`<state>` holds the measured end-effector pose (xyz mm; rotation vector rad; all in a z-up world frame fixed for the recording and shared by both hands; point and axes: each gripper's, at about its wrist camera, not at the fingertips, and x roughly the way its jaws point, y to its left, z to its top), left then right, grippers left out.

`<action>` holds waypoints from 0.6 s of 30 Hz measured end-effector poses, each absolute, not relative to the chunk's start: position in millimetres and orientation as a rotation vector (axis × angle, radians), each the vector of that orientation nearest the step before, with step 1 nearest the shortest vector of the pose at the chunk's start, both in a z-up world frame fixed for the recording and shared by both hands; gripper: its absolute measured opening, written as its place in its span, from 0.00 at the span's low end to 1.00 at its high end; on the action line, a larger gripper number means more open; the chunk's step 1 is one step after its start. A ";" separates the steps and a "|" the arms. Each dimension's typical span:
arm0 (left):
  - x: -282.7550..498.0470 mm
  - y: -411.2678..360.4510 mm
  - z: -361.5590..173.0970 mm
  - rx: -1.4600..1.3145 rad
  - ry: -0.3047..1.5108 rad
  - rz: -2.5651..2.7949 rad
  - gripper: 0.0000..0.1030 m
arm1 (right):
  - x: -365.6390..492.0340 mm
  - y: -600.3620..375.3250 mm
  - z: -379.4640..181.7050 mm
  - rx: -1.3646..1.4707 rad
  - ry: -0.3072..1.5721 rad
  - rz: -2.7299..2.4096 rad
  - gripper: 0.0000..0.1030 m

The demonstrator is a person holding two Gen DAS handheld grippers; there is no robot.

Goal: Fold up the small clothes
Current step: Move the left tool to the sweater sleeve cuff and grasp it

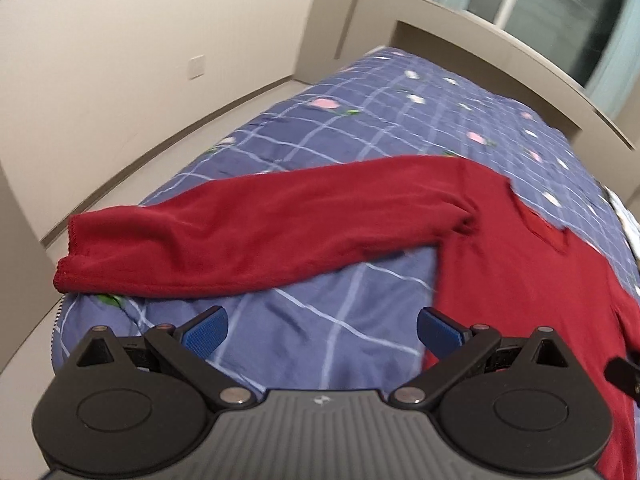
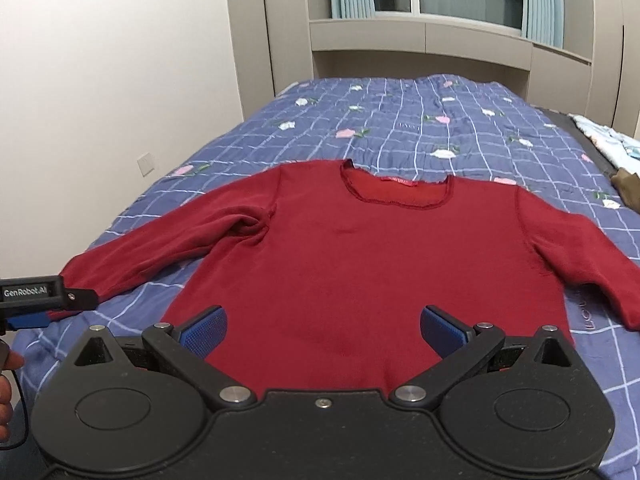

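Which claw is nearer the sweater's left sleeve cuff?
Left. The left claw hovers open just short of the cuff; the right claw is over the sweater's hem.

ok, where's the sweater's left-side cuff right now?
In the left wrist view the cuff of the red sweater lies at the bedspread's near-left edge, ahead and left of the open left gripper.

Your sweater [image 2: 360, 248] is soft matt red knit with a rough stitched neckline. Under it, the quilt [image 2: 420, 128] is smooth printed cloth. Your right gripper [image 2: 322, 330] is matt black plastic with textured blue pads [image 2: 206, 330] and shiny metal pivots.
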<state>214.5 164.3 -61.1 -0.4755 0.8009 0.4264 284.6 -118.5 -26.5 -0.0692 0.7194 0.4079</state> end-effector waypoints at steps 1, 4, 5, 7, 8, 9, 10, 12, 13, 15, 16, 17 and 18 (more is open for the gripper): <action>216.3 169.0 -63.8 -0.482 0.802 0.440 0.99 | 289.3 -117.0 -28.7 -0.070 0.727 0.406 1.00; 221.7 182.4 -72.3 -0.516 0.819 0.469 0.99 | 305.0 -112.5 -33.9 -0.071 0.750 0.397 1.00; 222.8 186.4 -75.1 -0.533 0.825 0.472 0.99 | 311.5 -110.0 -35.7 -0.071 0.759 0.395 1.00; 225.5 194.7 -81.1 -0.569 0.835 0.485 0.99 | 321.7 -105.9 -37.7 -0.074 0.765 0.396 1.00; 226.3 198.8 -83.9 -0.592 0.837 0.494 0.99 | 328.2 -102.8 -38.7 -0.078 0.762 0.397 1.00; 226.6 203.2 -86.8 -0.621 0.836 0.503 0.99 | 333.8 -100.0 -39.4 -0.082 0.757 0.398 1.00; 226.4 207.0 -89.5 -0.652 0.833 0.514 0.99 | 340.8 -96.1 -40.6 -0.087 0.745 0.402 1.00; 224.0 215.9 -94.1 -0.715 0.811 0.530 0.99 | 352.2 -90.0 -42.9 -0.098 0.718 0.412 1.00; 222.6 219.4 -95.3 -0.741 0.793 0.536 0.99 | 357.5 -86.4 -44.5 -0.105 0.704 0.417 1.00; 219.8 225.8 -96.8 -0.791 0.758 0.549 0.99 | 368.2 -80.9 -47.9 -0.122 0.680 0.429 1.00; 219.2 228.9 -98.0 -0.816 0.745 0.556 0.99 | 374.2 -76.5 -50.5 -0.134 0.671 0.432 1.00; 219.3 232.5 -99.6 -0.841 0.736 0.564 0.99 | 379.0 -73.1 -53.0 -0.142 0.668 0.433 1.00; 219.4 236.2 -101.3 -0.863 0.727 0.573 0.99 | 383.9 -69.6 -55.4 -0.149 0.669 0.436 1.00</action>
